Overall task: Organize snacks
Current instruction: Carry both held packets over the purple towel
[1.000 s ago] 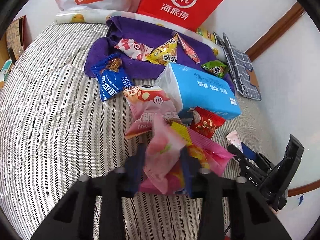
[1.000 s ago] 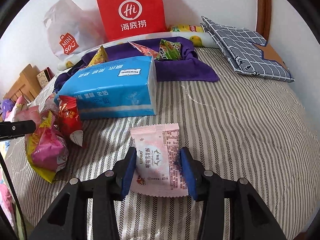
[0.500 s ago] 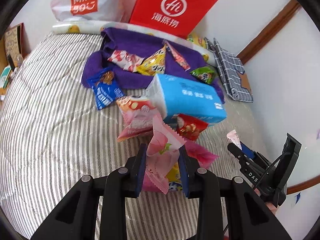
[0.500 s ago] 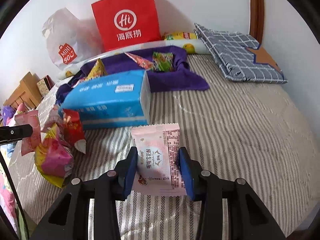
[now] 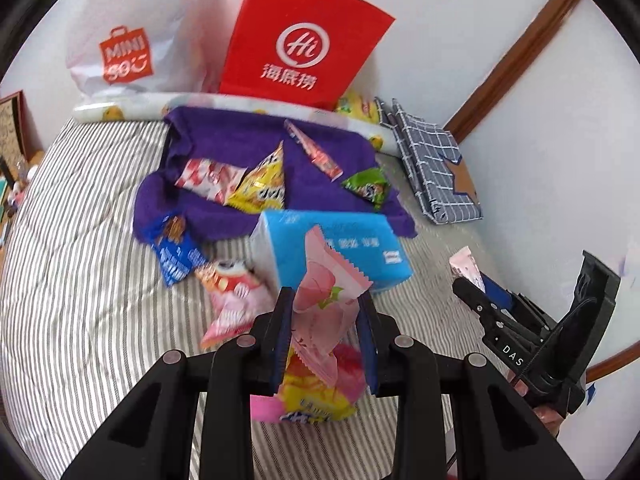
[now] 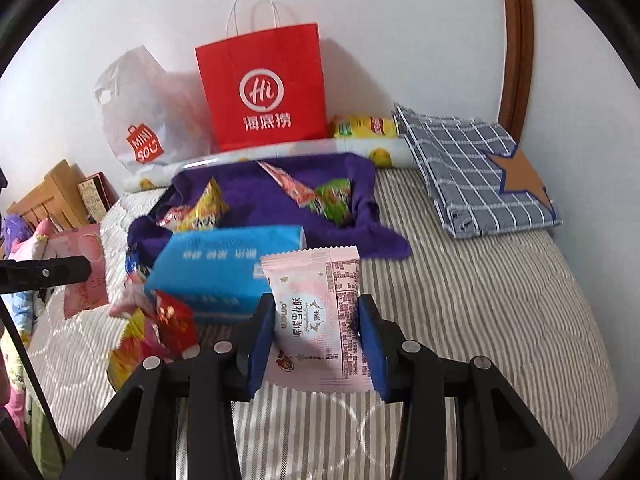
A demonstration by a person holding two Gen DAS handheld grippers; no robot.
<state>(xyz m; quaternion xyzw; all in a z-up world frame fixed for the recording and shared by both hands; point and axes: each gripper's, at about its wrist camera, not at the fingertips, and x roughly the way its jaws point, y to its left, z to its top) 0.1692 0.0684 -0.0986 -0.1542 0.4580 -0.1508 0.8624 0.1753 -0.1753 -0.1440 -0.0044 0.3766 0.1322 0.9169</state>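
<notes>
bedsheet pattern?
Grey and white stripes on the bedsheet, clearest in the right wrist view.

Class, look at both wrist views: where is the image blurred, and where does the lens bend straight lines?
Left wrist view: the purple cloth and snacks near the blue pack are smeared by motion; the wooden trim bows. Right wrist view: sharper, the pink packet print is readable in the claw; the bed stripes curve toward the dark rim.
</notes>
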